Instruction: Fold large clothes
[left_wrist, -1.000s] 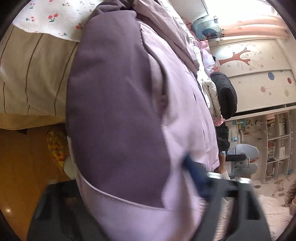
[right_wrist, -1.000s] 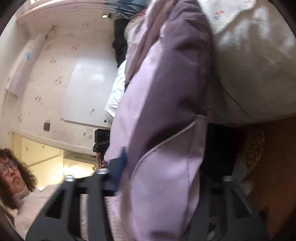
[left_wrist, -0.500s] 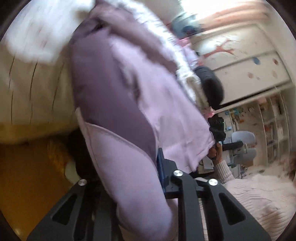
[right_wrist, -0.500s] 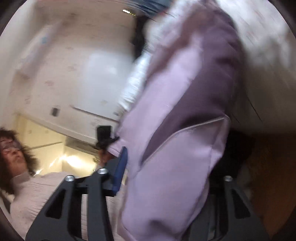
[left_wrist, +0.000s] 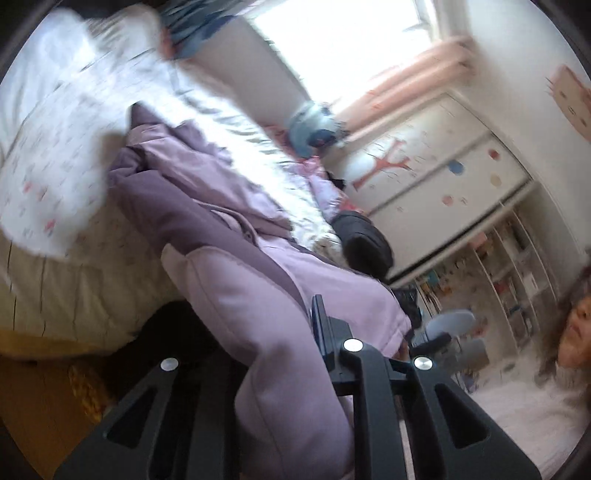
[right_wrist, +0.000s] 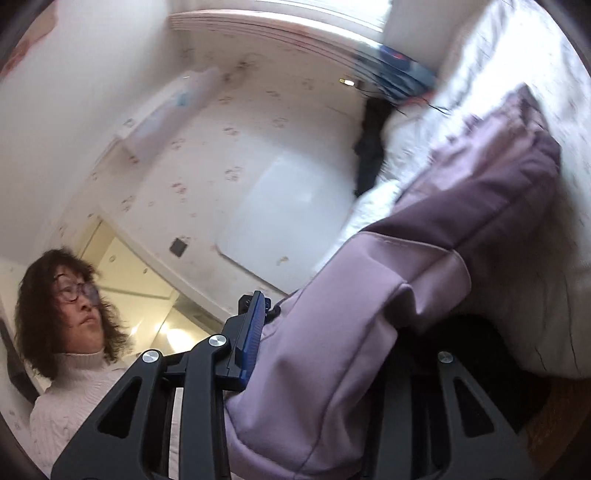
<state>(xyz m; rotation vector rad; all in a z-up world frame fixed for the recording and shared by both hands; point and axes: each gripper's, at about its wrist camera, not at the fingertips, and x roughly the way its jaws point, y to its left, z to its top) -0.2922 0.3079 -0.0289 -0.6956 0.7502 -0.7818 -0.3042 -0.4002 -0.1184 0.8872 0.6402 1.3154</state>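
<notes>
A large padded jacket, lilac with dark purple panels (left_wrist: 236, 236), stretches from the bed edge to both grippers. My left gripper (left_wrist: 273, 332) is shut on its lilac hem, which fills the gap between the fingers. My right gripper (right_wrist: 332, 332) is shut on the other lilac hem corner (right_wrist: 343, 350). The jacket's upper part lies on the bed in the left wrist view and shows in the right wrist view (right_wrist: 491, 199). Each gripper's blue pad presses against the cloth.
The bed (left_wrist: 55, 177) has a white flowered cover and a beige striped side. A black garment (left_wrist: 365, 240) and other clothes lie further along it. A wardrobe (left_wrist: 443, 177), shelves (left_wrist: 517, 280), a chair (left_wrist: 450, 325) and wooden floor (left_wrist: 29, 398) surround it. The person (right_wrist: 74, 295) stands close behind.
Both grippers have pulled back and tilted up with the hem, so the jacket is drawn off the bed edge and more of the room shows.
</notes>
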